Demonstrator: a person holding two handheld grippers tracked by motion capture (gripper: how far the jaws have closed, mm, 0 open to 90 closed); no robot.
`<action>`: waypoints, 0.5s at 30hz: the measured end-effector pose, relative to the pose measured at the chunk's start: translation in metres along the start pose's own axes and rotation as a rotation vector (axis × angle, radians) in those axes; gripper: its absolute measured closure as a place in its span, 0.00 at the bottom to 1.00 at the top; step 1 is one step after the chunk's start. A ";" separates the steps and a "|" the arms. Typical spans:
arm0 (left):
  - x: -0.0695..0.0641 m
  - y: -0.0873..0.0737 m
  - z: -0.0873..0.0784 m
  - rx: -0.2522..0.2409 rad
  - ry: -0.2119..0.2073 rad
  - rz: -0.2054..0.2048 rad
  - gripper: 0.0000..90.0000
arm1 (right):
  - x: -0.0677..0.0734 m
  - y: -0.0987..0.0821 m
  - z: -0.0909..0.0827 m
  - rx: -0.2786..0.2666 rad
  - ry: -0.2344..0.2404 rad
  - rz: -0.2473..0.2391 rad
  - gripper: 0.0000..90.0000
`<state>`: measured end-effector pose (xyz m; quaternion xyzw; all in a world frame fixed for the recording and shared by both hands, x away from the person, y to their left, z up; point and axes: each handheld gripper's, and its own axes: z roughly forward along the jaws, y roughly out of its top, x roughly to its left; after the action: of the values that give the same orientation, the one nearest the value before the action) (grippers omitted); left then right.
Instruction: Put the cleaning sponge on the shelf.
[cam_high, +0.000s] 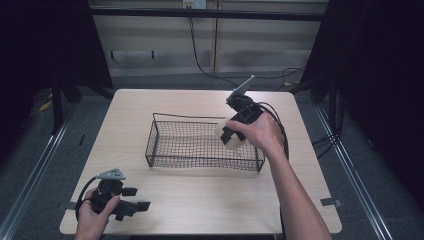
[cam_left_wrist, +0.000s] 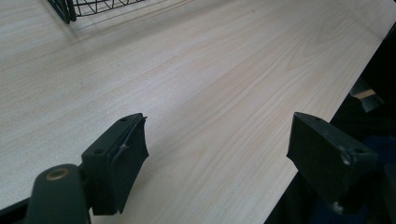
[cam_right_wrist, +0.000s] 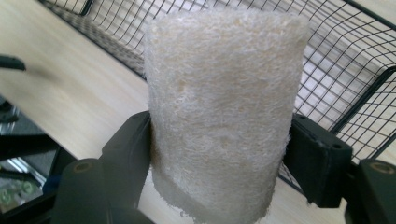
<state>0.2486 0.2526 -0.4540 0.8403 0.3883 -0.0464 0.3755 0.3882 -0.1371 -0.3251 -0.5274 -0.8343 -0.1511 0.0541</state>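
Clamped between the two black jaws in the right gripper view stands a pale fibrous loofah roll (cam_right_wrist: 224, 112), upright, with the wire basket (cam_right_wrist: 345, 70) directly behind it. From the high view I read the right claw (cam_high: 231, 134) as holding the roll over the basket's right end, near the worktop's (cam_high: 200, 200) right edge, above the mesh floor rather than resting on it. My judgement of the step in hand: placing the roll into the basket (cam_high: 200, 145). To do it well I would bring the roll clear inside the right rim, lower it until its base meets the mesh, and only then release, since the roll is tall and light and may topple or catch on the wire if dropped. Right claw: clenched on the roll, pads pressing both flanks. Left claw (cam_high: 136, 199): resting near the worktop's front left corner, jaws spread wide, nothing between them, bare wood beneath.
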 end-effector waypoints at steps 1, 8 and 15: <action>0.000 0.000 0.000 0.000 0.001 -0.001 0.21 | -0.001 0.001 0.002 0.001 -0.007 0.015 0.32; 0.000 0.000 0.000 0.000 0.001 -0.001 0.21 | -0.012 0.006 0.013 -0.002 -0.022 0.061 0.32; 0.000 0.000 0.001 0.004 0.001 0.002 0.21 | -0.024 0.005 0.028 -0.017 -0.021 0.138 0.32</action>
<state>0.2486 0.2517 -0.4545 0.8413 0.3876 -0.0464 0.3738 0.4050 -0.1466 -0.3570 -0.5857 -0.7952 -0.1485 0.0509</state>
